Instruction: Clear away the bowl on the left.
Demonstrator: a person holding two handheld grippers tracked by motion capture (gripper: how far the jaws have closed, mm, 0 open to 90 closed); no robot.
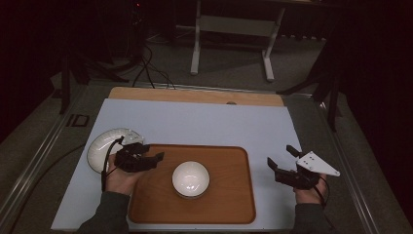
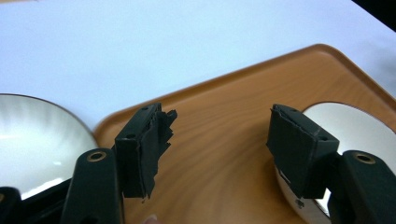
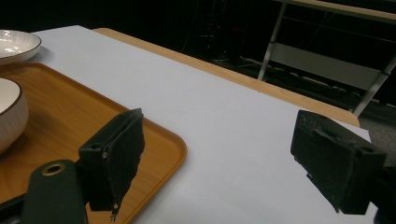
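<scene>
A glossy white bowl (image 1: 191,179) sits on a rounded wooden tray (image 1: 229,204) on the pale counter (image 1: 204,122); both grippers' jaws gape, released.

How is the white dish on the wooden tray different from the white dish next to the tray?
The bowl sits in the middle of the wooden tray; the plate rests on the pale blue mat, off the tray's left edge. The bowl looks deeper and rounder, with a thin dark rim; the plate looks wider and shallower, with ribbed lines inside. The bowl is in full view from above; the left claw and hand cover part of the plate. Both are white, glossy and empty.
</scene>
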